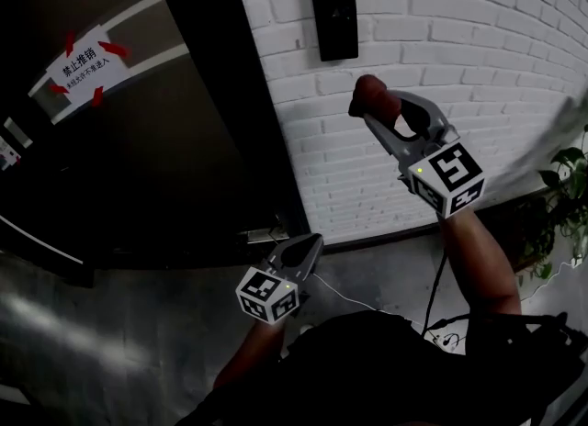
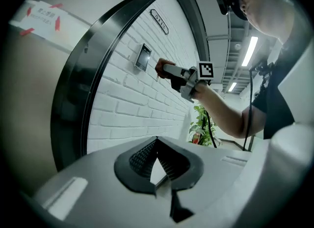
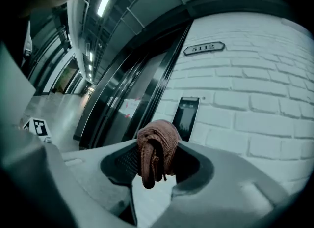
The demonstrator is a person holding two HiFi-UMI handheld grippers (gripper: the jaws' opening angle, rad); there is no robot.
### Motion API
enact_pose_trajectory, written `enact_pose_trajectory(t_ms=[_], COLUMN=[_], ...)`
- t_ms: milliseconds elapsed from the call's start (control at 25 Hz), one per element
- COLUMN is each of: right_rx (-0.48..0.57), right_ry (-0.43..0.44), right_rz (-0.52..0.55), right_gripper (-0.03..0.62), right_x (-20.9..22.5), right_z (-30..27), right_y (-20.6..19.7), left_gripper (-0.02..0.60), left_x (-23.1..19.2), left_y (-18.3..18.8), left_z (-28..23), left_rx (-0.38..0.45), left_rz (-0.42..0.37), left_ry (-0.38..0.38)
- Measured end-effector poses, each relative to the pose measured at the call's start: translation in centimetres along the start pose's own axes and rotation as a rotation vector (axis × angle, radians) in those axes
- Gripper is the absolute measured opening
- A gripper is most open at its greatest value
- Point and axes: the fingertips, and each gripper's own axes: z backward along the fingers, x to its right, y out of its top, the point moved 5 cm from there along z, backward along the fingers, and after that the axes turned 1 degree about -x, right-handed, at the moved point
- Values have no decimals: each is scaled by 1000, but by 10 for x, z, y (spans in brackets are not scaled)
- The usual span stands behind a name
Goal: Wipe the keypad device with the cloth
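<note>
The keypad device (image 1: 333,18) is a black panel fixed on the white brick wall. My right gripper (image 1: 369,107) is raised below and slightly right of it, shut on a bunched reddish-brown cloth (image 1: 372,94) that stays apart from the panel. In the right gripper view the cloth (image 3: 157,148) bulges out of the jaws, with the keypad device (image 3: 185,118) just behind it. My left gripper (image 1: 310,243) hangs low near the door frame, shut and holding nothing. From the left gripper view, the left gripper (image 2: 157,141) faces the wall, with the keypad device (image 2: 143,57) and cloth (image 2: 161,68) up ahead.
A dark glass door (image 1: 138,158) stands left of the wall, bearing a white notice (image 1: 87,64) taped in red. A potted plant (image 1: 565,204) stands at the right. Cables (image 1: 439,319) lie on the floor. A room number plate (image 3: 204,48) sits above the keypad.
</note>
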Motion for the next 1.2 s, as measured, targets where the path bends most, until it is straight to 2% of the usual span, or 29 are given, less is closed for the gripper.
enact_pose_trajectory(t_ms=[120,240,600,800,1200], right_rx=[91,136,132,122,116], right_ry=[-19,-59,-174,-214,-242], right_rz=[32,105,231,281,216], right_gripper=[147,147,147,147,146], right_x=[21,40,70,71,73], right_z=[-20,-40,-87,-105,-113], right_y=[37,63,105,113,106], left_gripper=[17,17,17,17,17], left_x=[1,2,-6,-14,-24], left_y=[-4,-5,-2,1,-6], left_z=[2,7,26,31,32], left_rx=[3,-5,3,6,-12], left_rz=[-15,-22,-5,-12,-7], left_ry=[46,81,160,171,138])
